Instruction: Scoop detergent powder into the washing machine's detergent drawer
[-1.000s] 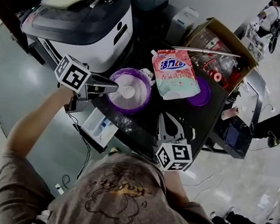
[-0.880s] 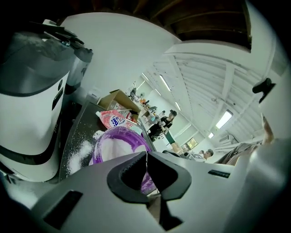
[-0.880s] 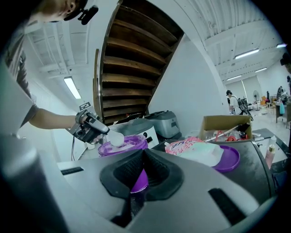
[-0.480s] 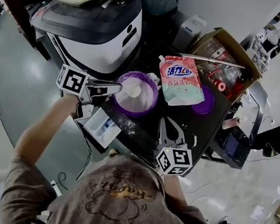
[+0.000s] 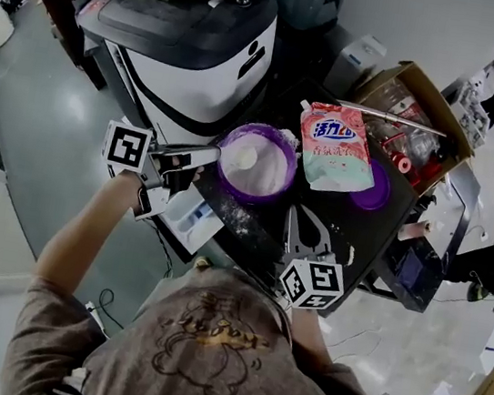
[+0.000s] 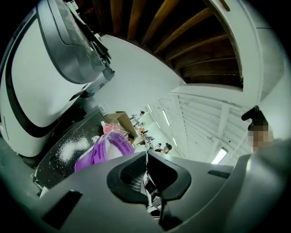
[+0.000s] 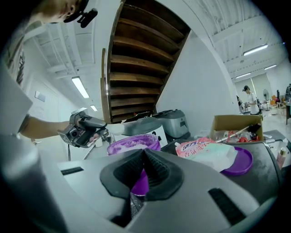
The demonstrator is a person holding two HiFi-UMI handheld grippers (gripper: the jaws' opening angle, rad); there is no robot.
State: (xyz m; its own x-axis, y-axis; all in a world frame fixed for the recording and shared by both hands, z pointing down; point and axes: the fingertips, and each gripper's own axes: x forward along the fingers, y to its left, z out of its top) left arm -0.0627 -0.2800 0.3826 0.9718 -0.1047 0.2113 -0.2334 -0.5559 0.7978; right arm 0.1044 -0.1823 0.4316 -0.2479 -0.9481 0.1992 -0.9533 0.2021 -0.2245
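Observation:
A purple bowl (image 5: 272,182) of white detergent powder stands on the black table (image 5: 250,238). My left gripper (image 5: 209,152) reaches in from the left, shut on the handle of a white scoop (image 5: 245,157) whose cup lies over the powder near the bowl's left side. In the left gripper view its jaws (image 6: 146,159) press together on a thin white handle, with the bowl (image 6: 102,148) ahead. The white detergent drawer (image 5: 191,218) sits at the table's near-left edge, below that gripper. My right gripper (image 5: 295,212) rests on the table in front of the bowl, shut and holding nothing.
A pink detergent bag (image 5: 332,146) lies right of the bowl, partly over a purple lid (image 5: 375,189). The washing machine (image 5: 188,36) stands behind, a cardboard box (image 5: 425,113) at the right. Spilled powder (image 6: 72,148) dusts the table. People stand far off.
The head view has shifted, so everything sits further right in the picture. The left gripper still holds the scoop in the bowl, a little nearer its left rim. The right gripper has stayed put.

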